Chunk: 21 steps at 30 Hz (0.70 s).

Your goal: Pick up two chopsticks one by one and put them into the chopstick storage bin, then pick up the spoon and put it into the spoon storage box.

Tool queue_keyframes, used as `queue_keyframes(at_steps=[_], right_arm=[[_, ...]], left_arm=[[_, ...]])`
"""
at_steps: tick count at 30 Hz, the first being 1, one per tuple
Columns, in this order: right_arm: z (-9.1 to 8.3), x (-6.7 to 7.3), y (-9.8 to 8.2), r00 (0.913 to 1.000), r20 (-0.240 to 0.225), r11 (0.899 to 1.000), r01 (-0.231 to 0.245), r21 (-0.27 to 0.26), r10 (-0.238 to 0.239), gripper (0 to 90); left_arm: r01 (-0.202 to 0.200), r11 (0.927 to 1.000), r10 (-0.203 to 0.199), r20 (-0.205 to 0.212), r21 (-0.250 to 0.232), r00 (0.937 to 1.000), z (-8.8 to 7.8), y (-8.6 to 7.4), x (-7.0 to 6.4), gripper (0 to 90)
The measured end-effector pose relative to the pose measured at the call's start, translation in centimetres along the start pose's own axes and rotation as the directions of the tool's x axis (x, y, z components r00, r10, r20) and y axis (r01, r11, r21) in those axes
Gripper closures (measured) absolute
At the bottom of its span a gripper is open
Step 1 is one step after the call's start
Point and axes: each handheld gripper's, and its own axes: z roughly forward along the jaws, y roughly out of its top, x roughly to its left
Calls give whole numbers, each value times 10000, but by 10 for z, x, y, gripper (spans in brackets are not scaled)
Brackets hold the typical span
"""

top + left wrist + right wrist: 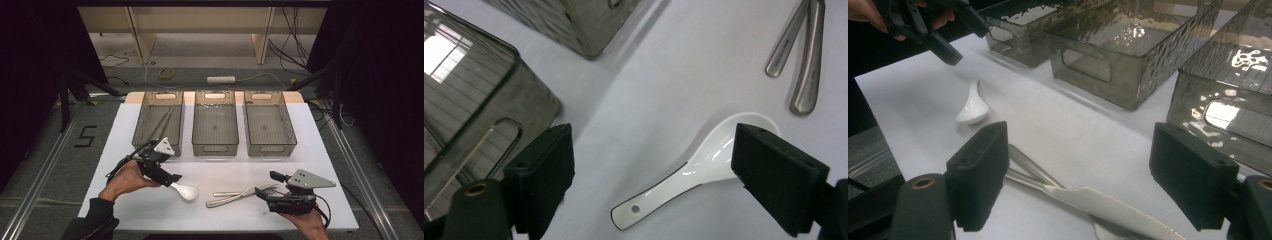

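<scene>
A white ceramic spoon [185, 190] lies flat on the white surface [230, 220], in front of the leftmost of three smoky plastic bins [158, 121]. Its long axis runs diagonally: the handle points back toward the person's left hand [125, 179], and the bowl points toward the middle of the surface and the metal cutlery [240, 195].

The left gripper [172, 179] hangs just above the spoon's handle end with its fingers [544, 172] spread wide; in the left gripper view the spoon [696, 167] lies between them, its bowl close to one finger, nothing gripped.

The right gripper [261, 192] rests low at the near right of the surface, its fingers [979, 175] also wide apart and holding nothing. In the right gripper view, a knife blade [1108, 207] and metal handles lie crossed between those fingers, the spoon [973, 107] well beyond. In the high view the cutlery's long axes run roughly left to right, handles toward the spoon.
</scene>
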Motion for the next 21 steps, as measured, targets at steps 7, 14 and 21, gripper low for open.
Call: queue_keyframes(at_steps=[7,14,21], right_arm=[[1,0,0,10000,-22,10000,-59,20,59,246],[1,0,0,10000,-19,10000,-2,4,2,246],[1,0,0,10000,-19,10000,0,39,0,245]], left_arm=[[-337,9976,326,188,597,9993,7,-1,-4,172],[-600,9936,571,331,955,9978,12,-3,-6,174],[-934,9848,883,410,1466,9952,21,-6,-10,180]])
